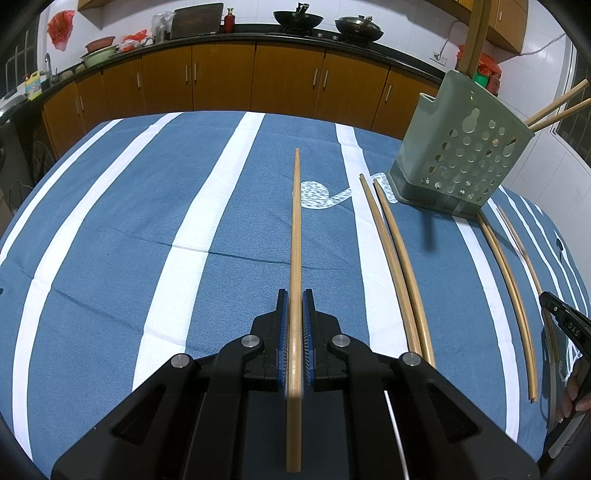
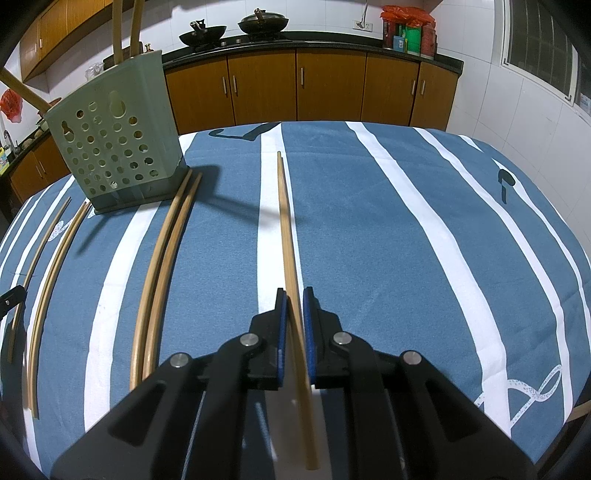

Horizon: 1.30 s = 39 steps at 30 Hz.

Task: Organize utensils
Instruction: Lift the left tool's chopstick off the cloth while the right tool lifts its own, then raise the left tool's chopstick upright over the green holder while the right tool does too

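In the left wrist view, the left claw (image 1: 295, 295) at the bottom middle pinches one long chopstick (image 1: 296, 229), with loose chopsticks (image 1: 391, 254) lying right of it and the green holder (image 1: 458, 147) at the upper right. In the right wrist view, the holder (image 2: 114, 140) stands upper left on the striped surface (image 2: 406, 258), and the right claw (image 2: 294, 293) at the bottom middle pinches a chopstick pair (image 2: 284, 221).

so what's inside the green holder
Wooden chopsticks stick up out of the green holder, and more lean out over its rim. Its perforated wall hides their lower ends and the bottom.
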Available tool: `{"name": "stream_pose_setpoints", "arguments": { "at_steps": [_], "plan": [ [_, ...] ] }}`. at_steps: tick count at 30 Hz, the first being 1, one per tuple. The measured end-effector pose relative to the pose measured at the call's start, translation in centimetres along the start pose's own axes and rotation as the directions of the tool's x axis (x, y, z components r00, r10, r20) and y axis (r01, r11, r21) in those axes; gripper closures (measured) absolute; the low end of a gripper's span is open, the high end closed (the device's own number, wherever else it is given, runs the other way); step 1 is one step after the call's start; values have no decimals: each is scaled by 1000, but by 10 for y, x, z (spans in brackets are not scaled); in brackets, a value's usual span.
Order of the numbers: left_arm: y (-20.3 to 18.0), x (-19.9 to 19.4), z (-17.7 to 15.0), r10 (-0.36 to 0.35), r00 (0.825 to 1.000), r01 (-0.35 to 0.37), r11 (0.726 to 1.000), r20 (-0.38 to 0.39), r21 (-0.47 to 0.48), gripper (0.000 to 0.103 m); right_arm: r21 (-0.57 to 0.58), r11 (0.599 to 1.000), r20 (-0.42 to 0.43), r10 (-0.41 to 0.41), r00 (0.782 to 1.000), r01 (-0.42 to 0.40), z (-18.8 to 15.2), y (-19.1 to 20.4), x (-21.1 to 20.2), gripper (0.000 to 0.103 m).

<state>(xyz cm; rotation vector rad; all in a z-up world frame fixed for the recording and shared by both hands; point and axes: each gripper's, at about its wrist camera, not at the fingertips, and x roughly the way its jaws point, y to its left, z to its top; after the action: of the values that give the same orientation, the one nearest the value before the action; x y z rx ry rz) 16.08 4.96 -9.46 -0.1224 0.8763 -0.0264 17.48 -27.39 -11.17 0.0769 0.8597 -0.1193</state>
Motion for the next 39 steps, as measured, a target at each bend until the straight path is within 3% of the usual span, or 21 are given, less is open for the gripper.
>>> {"name": "stream_pose_setpoints", "arguments": {
  "at_steps": [22,25,31,39],
  "plan": [
    [-7,-8,-10,35,999,-35,997,-4,63,95,-20,1000,-7,11,1000,-12,-7,-1,-9,95],
    [-5,-13,-8,19,1000,-19,998,0,53,95,-5,1000,23,19,1000,-18,-3,-4,-20,95],
    [-2,-47,14,-20,994,17,999,106,27,95,19,999,153,29,988,-32,20,-12,-62,95],
    [-7,-96,47,-73,962,72,997,265,14,95,41,998,279,37,960,-51,43,-16,-101,95]
  ]
}}
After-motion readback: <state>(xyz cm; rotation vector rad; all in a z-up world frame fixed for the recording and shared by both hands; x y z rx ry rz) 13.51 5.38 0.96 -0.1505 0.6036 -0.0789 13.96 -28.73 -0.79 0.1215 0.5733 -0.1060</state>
